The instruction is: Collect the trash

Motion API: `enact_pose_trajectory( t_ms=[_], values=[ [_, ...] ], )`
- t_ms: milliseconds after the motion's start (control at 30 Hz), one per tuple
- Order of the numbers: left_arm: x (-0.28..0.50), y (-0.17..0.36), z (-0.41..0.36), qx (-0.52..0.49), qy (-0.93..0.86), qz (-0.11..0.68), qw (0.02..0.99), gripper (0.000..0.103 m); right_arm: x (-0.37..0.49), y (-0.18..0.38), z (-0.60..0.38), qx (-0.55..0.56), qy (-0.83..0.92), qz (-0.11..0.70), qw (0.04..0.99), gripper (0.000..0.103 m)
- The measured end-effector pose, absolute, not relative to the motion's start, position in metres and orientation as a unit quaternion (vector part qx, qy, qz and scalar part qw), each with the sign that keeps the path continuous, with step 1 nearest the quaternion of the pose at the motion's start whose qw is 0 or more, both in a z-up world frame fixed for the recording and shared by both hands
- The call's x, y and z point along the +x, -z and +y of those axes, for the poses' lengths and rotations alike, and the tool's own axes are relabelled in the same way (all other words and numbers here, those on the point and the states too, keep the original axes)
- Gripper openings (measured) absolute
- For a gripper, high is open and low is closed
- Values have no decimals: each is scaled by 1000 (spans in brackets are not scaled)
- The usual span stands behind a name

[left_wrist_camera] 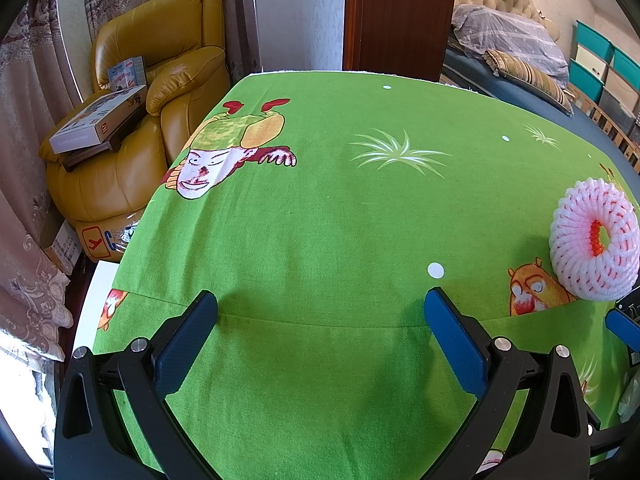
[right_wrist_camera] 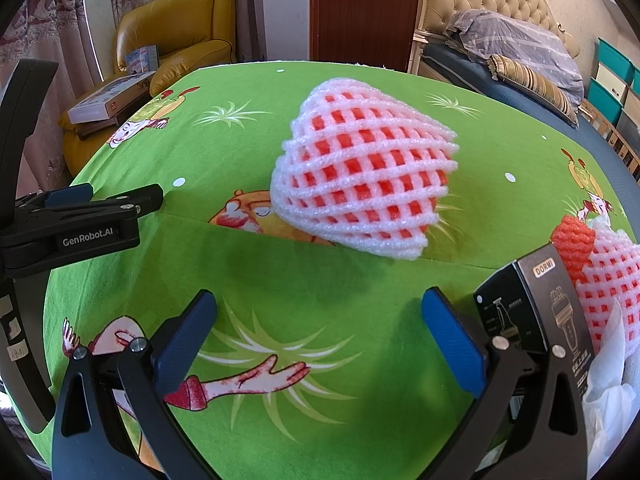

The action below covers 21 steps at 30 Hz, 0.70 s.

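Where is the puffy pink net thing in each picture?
Left wrist view: the foam net lies at the far right edge on the green cloth, right of the open left claw.
Right wrist view: it fills the middle, ahead of the open right claw.
Shared landmark: the yellow armchair, upper left in both.

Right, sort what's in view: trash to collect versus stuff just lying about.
Trash to collect:
- foam fruit net
- second foam net
- black carton
- white plastic wrap

Just lying about:
- boxes on yellow armchair
- striped cushion
- teal bins
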State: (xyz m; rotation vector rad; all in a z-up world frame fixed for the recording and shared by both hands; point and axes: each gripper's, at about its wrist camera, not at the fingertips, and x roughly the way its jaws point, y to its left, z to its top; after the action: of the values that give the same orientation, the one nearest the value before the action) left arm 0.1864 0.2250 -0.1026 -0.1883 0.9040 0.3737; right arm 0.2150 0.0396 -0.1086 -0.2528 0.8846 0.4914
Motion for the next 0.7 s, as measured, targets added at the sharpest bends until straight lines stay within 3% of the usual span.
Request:
enact_pose_trajectory(
  t_ms=[700],
  values=[
    [186,103,224,-91,-181,433,878,97,215,108,39,-121,-235,423,867,100]
  ],
)
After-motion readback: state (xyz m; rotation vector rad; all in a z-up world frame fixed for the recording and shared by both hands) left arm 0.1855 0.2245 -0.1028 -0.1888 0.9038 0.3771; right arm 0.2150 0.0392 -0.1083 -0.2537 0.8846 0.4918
